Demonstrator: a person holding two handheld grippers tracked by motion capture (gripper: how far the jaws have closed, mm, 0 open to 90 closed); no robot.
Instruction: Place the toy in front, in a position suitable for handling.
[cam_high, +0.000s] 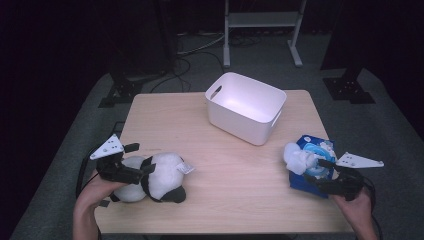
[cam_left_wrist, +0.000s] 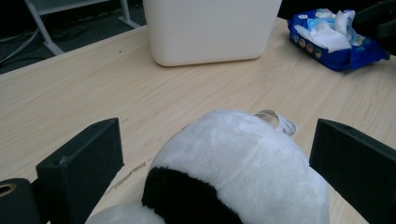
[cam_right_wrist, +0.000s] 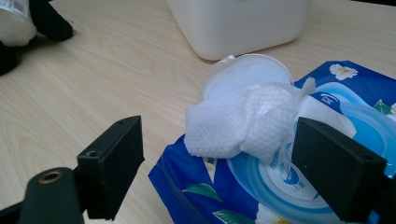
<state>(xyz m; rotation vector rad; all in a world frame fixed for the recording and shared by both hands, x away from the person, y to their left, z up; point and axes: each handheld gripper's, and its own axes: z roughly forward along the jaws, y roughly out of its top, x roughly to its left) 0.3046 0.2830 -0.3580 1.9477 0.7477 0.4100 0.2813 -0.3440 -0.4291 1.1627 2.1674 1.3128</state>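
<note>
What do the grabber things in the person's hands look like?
Each hand holds a black tool. The left gripper and the right gripper both have two chunky, flat-faced black fingers, blocky like bricks. A light grey three-cornered plate with small dark dots sits on top of each. A black cable trails from the left one. The forearms are bare, with no sleeves.
</note>
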